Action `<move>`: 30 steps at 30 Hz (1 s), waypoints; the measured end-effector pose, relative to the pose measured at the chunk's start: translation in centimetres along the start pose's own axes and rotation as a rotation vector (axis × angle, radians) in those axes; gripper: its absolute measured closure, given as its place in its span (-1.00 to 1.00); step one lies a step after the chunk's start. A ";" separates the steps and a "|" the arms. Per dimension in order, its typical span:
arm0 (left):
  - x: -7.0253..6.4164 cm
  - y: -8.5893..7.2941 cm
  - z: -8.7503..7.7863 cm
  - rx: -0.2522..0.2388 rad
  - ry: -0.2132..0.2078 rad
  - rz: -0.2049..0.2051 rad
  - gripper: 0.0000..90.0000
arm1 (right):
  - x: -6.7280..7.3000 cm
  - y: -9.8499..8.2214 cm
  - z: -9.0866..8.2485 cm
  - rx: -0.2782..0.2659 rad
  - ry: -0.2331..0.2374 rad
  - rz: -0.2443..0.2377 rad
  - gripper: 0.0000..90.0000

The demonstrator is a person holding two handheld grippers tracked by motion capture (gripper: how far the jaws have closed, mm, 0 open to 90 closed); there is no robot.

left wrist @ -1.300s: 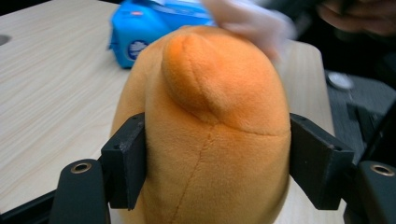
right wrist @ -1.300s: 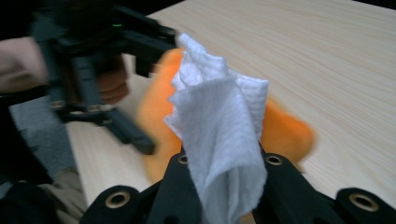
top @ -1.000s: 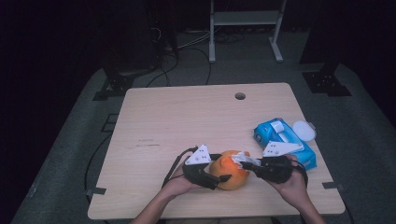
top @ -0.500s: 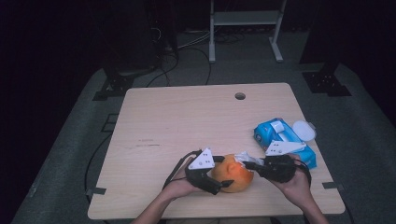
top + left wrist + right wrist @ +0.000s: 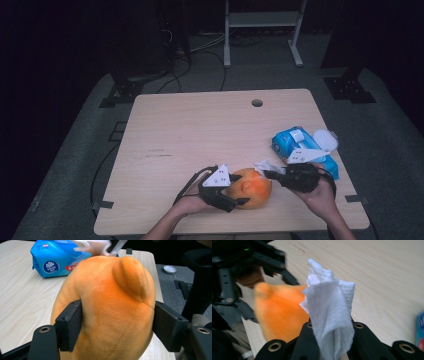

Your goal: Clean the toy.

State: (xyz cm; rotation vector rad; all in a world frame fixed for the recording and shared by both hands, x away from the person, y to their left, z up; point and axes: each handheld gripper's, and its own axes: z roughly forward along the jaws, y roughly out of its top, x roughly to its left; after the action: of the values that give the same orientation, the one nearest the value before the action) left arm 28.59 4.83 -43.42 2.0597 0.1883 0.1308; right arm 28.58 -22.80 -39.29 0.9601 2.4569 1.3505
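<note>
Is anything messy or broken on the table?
Nothing looks broken or spilled. The orange plush toy is squeezed between the left gripper pads, so its sides dent in. The right gripper holds a crumpled white wipe against it. The blue wipes pack has its lid flipped open.

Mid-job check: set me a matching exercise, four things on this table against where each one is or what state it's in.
Things:
1. orange plush toy
2. white wipe
3. blue wipes pack
4. round hole

States:
A. near the table's far edge
B. pinched in the right gripper
C. lying at the table's right side
D. squeezed by the left gripper

Pairs: 1-D, 2-B, 3-C, 4-A
</note>
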 end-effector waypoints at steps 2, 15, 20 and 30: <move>-0.2 0.1 0.4 0.000 -0.006 0.008 -0.38 | 0.0 -0.2 -0.1 0.009 0.018 0.009 0.85; -0.9 0.2 0.3 0.037 -0.029 0.081 -0.37 | 1.8 0.9 0.8 0.019 0.051 -0.062 0.85; -0.3 0.0 0.2 0.018 -0.035 0.042 -0.37 | -1.2 -0.9 0.0 0.031 0.002 0.041 0.85; 1.0 -0.6 -0.8 -0.008 -0.019 -0.032 -0.36 | 0.1 0.0 -0.1 0.001 0.049 -0.010 0.85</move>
State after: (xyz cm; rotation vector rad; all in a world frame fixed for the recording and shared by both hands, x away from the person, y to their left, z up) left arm 29.42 5.96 -43.59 2.0482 0.2082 0.0921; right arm 28.44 -22.76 -39.17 0.9241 2.4948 1.3859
